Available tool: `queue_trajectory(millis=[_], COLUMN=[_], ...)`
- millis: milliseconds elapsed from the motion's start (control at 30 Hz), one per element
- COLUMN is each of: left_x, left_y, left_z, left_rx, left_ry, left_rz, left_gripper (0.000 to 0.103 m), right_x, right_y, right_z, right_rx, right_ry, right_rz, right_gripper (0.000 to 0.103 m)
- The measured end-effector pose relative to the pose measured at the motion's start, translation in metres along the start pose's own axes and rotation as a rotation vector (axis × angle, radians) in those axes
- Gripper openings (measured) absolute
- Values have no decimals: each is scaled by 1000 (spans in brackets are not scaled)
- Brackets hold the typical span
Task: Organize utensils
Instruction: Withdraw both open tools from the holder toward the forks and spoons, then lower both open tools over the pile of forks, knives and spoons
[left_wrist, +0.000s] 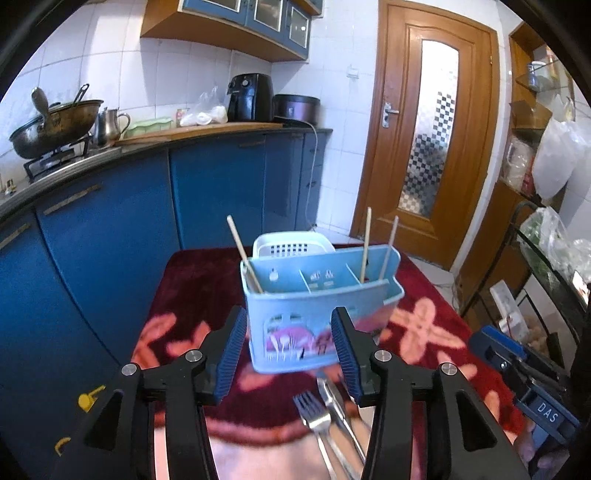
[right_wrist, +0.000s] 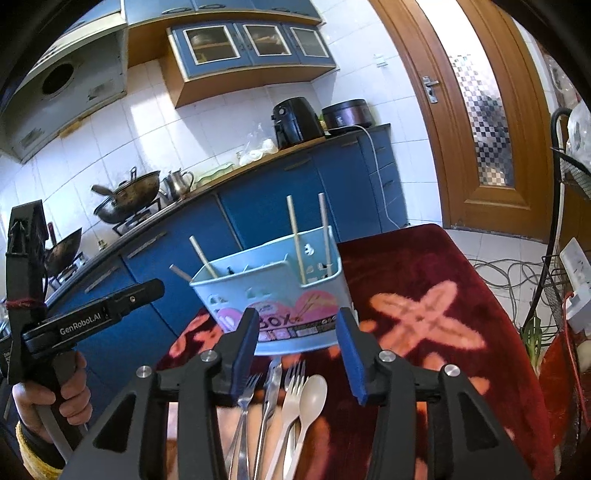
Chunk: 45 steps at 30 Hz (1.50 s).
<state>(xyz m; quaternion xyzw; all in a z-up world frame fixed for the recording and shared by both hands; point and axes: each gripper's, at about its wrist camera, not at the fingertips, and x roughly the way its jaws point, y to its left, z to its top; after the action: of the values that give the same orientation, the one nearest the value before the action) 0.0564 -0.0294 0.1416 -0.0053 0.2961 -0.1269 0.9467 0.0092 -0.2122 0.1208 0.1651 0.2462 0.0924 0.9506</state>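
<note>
Both tongs (left_wrist: 290, 334) (right_wrist: 297, 345) gaped empty before the caddy (left_wrist: 317, 295); only the right view showed a spoon (right_wrist: 314, 395) and left hand (right_wrist: 55, 398).

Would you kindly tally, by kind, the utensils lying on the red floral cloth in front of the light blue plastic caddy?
Forks: 2 (shiny steel fork, pale cream fork)
Spoons: 1 (pale cream spoon)
Tongs: 1 (slim steel tongs)
Total: 4

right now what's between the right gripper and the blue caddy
Only bare red cloth separates the right gripper from the caddy, in the right wrist view.
</note>
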Motion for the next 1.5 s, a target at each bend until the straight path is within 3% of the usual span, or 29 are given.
queue_trajectory(millis=[567, 1500], left_x=[-8, 68], left_y=[2, -14], left_z=[-51, -102], left_rx=[-32, -61], left_ry=[110, 355], left_rz=[0, -5], left_gripper=[50, 50], right_x=[-3, 26], right_y=[6, -42], right_z=[-33, -67], right_rx=[-30, 46], right_ry=[92, 225], right_rz=[-3, -73], right_gripper=[49, 49])
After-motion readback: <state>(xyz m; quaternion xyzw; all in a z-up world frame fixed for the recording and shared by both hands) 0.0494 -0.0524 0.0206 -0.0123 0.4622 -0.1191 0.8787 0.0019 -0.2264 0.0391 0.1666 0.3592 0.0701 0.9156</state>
